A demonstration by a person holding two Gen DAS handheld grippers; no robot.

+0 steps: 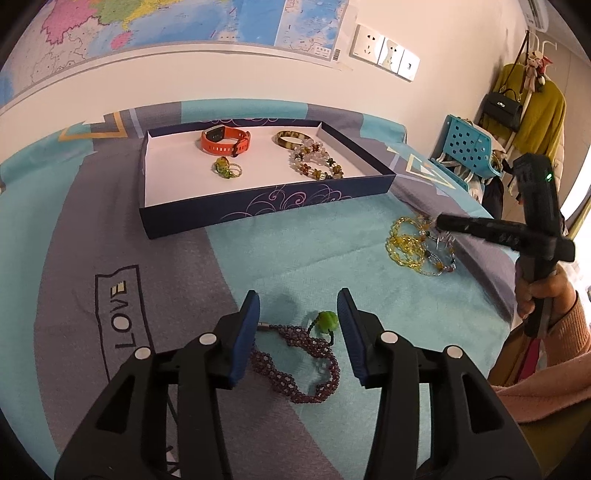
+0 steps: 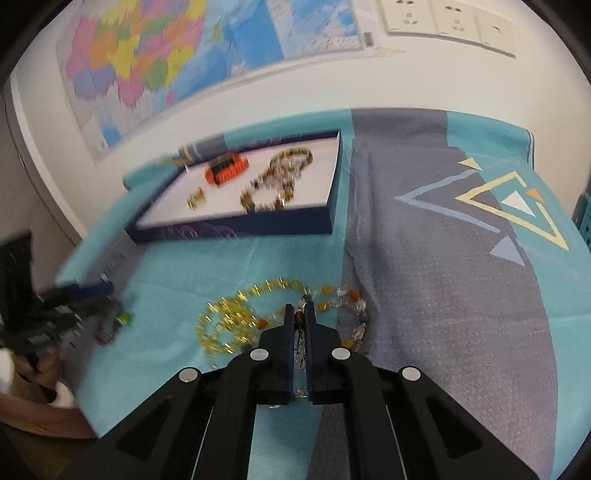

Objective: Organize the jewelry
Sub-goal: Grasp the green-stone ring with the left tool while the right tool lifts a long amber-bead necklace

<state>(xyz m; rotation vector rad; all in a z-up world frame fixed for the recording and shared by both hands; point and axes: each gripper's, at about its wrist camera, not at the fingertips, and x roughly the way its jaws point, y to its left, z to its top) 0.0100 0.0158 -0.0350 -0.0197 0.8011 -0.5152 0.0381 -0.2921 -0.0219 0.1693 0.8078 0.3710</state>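
My left gripper is open, just above a purple beaded bracelet with a green bead lying on the cloth between its fingers. My right gripper is shut on a clear-and-orange beaded bracelet next to a yellow beaded bracelet; it also shows in the left wrist view at the yellow bracelet. A navy box with a white floor holds an orange watch, a bangle, beaded bracelets and small rings.
A teal and grey patterned cloth covers the table. A wall with a map and sockets lies behind the box. A blue chair and hanging clothes stand at the right.
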